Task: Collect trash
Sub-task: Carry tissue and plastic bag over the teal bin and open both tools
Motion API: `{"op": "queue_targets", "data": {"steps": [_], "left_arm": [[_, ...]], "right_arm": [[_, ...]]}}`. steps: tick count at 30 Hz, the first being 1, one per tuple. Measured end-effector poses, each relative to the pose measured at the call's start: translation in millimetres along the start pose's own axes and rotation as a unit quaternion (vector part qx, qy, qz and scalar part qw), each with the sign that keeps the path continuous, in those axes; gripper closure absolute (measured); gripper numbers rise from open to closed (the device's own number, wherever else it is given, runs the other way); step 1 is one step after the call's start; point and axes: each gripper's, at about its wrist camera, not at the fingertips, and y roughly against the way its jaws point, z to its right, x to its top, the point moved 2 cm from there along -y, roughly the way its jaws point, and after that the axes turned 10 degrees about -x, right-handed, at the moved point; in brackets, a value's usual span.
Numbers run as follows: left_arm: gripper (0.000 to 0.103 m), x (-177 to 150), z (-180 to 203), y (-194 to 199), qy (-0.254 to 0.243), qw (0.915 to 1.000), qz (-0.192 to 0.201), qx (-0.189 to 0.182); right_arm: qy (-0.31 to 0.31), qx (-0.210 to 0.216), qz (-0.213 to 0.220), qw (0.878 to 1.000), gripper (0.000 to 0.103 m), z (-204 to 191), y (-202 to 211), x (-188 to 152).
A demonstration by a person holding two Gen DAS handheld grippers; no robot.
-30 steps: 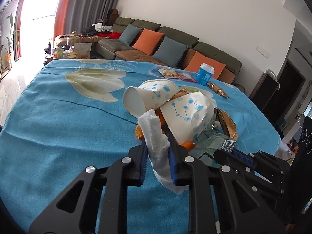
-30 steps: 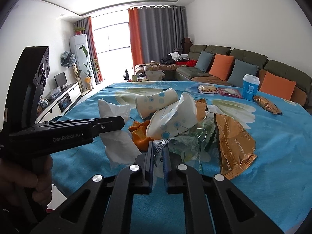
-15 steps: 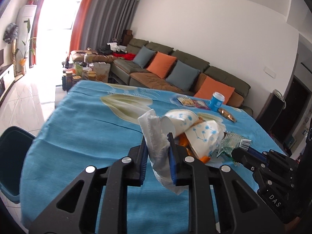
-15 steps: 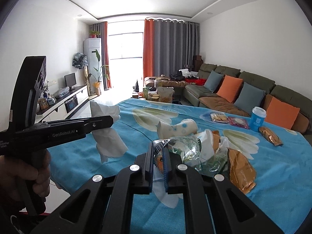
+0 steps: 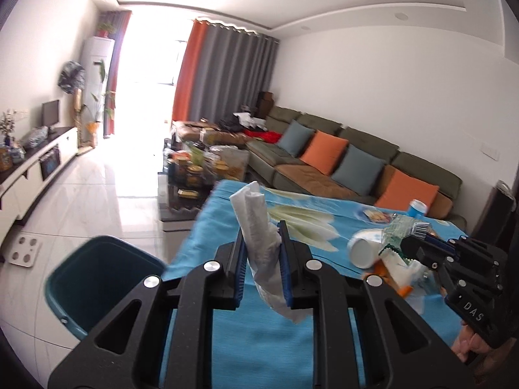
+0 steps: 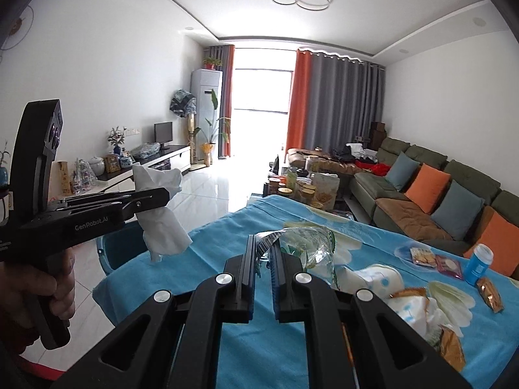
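Observation:
My left gripper (image 5: 261, 249) is shut on a crumpled white tissue (image 5: 259, 223), held above the table's left edge; it also shows in the right wrist view (image 6: 159, 214). A dark teal trash bin (image 5: 97, 278) stands on the floor below and to the left. My right gripper (image 6: 262, 259) is shut on a clear green plastic wrapper (image 6: 305, 246), lifted above the blue tablecloth (image 6: 211, 278); the wrapper also shows in the left wrist view (image 5: 402, 227). White paper cups (image 6: 376, 278) and orange peel (image 5: 405, 290) lie on the table.
A blue cup (image 6: 478, 264), snack packets (image 6: 434, 259) and a brown wrapper (image 6: 491, 293) lie at the table's far side. A sofa (image 5: 340, 165) runs along the right wall. A cluttered coffee table (image 5: 201, 168) stands beyond the table.
Both grippers have risen and swung left with their loads. The tissue is now over the table's left edge near the bin, and the wrapper is clear of the trash pile.

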Motion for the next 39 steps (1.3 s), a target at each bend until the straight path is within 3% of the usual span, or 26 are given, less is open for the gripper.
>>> {"op": "queue_targets", "data": {"steps": [7,16,22,29,35,39], "left_arm": [[0.086,11.8,-70.3,32.9,0.022,0.9952,0.021,0.093],[0.086,11.6,-136.3,65.0,0.049,0.9856,0.018,0.161],[0.086,-2.1,-171.6,71.6,0.067,0.9808,-0.005,0.183],[0.086,-30.0,-203.9,50.5,0.093,0.9757,-0.047,0.193],[0.086,-46.7,-217.5,12.8,0.101,0.9735,-0.073,0.192],[0.086,-56.7,-228.1,-9.9,0.101,0.9719,-0.091,0.192]], "right_arm": [[0.032,0.078,0.009,0.996,0.096,-48.5,-30.2,27.7],[0.054,0.172,-0.016,0.983,0.096,-115.6,-74.8,52.0],[0.055,0.217,-0.053,0.973,0.096,-153.8,-111.7,60.2],[0.046,0.248,-0.129,0.959,0.096,-188.5,-161.9,49.9],[0.025,0.272,-0.211,0.939,0.096,-209.8,-203.4,34.4],[0.035,0.271,-0.241,0.931,0.096,-223.9,-217.1,26.2]]}}
